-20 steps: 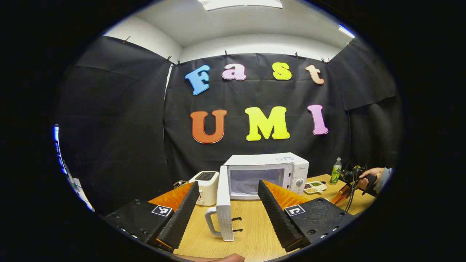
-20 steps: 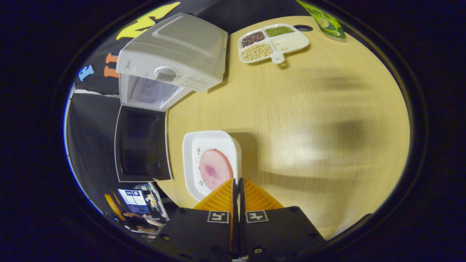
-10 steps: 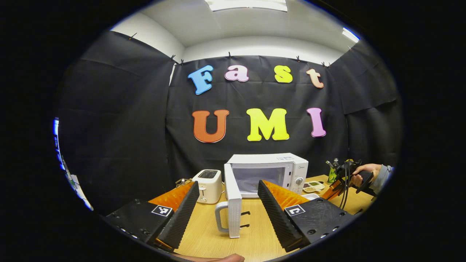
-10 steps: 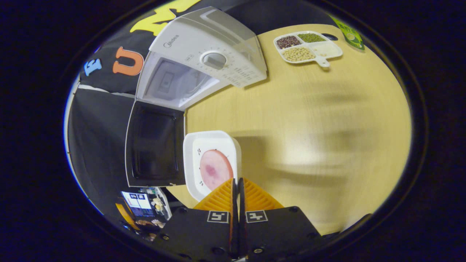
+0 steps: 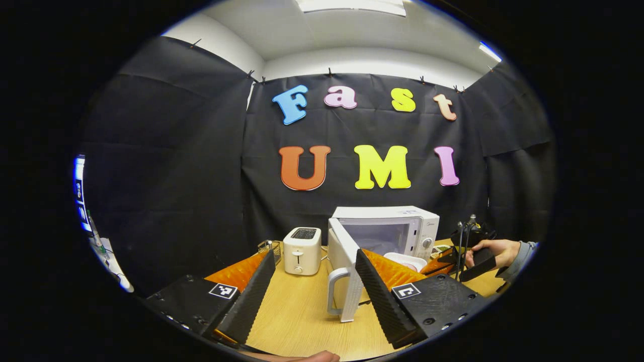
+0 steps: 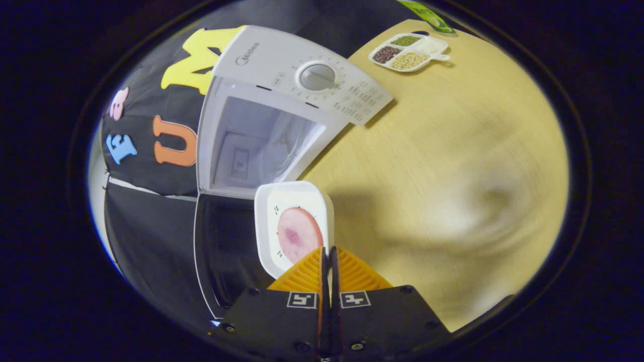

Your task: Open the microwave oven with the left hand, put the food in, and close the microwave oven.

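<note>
- Left gripper view: low over the table (image 5: 302, 322), level, facing the microwave oven (image 5: 385, 231) at centre right, some way off.
- Right gripper view: rolled sideways, near the microwave oven (image 6: 282, 110), upper left.
- Both share its open cavity.

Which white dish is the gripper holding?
The square white dish with the pink food slice, pinched at its rim by the right gripper; the divided tray of beans sits far off.
</note>
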Demonstrator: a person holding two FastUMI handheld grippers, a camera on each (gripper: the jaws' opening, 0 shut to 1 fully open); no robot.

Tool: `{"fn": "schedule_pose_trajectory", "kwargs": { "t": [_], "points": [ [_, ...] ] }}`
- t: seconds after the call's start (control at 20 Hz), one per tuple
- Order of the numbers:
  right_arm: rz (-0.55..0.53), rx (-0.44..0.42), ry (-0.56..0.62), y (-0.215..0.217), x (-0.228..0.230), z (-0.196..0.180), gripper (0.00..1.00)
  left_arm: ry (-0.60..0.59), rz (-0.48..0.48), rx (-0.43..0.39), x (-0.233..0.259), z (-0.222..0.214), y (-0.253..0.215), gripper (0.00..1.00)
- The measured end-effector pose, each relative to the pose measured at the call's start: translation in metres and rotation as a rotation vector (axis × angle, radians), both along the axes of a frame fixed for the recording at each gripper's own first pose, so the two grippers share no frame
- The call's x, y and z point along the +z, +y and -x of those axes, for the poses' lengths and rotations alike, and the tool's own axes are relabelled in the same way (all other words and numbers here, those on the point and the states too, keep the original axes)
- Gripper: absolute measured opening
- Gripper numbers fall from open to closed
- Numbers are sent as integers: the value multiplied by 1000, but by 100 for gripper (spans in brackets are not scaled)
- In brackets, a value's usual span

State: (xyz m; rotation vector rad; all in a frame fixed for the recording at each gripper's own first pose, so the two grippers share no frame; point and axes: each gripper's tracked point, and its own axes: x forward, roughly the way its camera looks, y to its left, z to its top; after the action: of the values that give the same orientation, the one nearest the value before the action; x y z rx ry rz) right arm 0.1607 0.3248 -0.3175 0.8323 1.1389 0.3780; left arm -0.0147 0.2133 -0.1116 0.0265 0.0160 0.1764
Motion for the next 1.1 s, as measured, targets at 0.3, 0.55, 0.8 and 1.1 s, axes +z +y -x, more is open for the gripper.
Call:
{"fn": "schedule_pose_trajectory", "kwargs": {
  "t": [0.3, 0.55, 0.8, 1.1],
  "points": [
    [-108, -129, -83, 59, 3, -35, 4, 6, 32, -29, -1, 3, 7, 95],
    [-147, -329, -166, 81, 1, -87, 0, -3, 7, -57, 2, 3, 2, 95],
    [-214, -544, -189, 88, -6, -146, 4, -5, 4, -105, 5, -12, -10, 84],
    [-219, -701, -244, 98, -23, -202, 4, 12, -16, -145, -4, -35, -18, 84]
  ]
}}
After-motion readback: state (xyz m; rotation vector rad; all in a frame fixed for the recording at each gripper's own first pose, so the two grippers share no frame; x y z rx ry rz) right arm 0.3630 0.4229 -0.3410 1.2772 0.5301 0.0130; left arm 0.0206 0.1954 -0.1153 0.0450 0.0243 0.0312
